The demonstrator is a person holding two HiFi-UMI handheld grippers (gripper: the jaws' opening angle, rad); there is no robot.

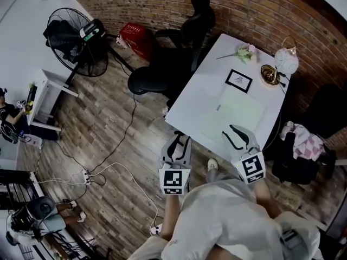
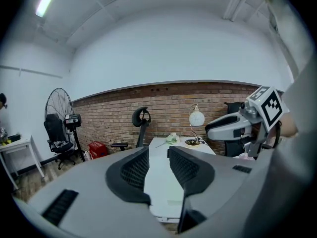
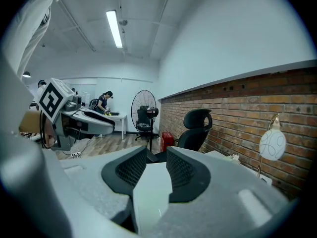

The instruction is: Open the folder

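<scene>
The bench [image 1: 192, 104] lies just ahead of both your tools. The folder [image 1: 241, 112] rests flat on it, apparently closed, just beyond your right tool [image 1: 236, 135], which looks best placed to reach the cover. Your left tool [image 1: 176, 145] hangs off the bench's near corner. Both tools' jaws stand apart with nothing between them.

A white table [image 1: 187, 112] is standing on the wooden floor [image 1: 108, 140], its far end sitting by the brick wall [image 1: 162, 4]. 1 pale green folder [image 1: 238, 112] is lying flat on the near half. Just beyond it, 1 black-framed card [image 1: 238, 80] is lying flat. At the far end, 1 flower [image 1: 245, 52] is lying near the left corner, while 1 gold dish [image 1: 268, 73] and 1 white globe lamp [image 1: 286, 61] are standing close together on the right.
</scene>
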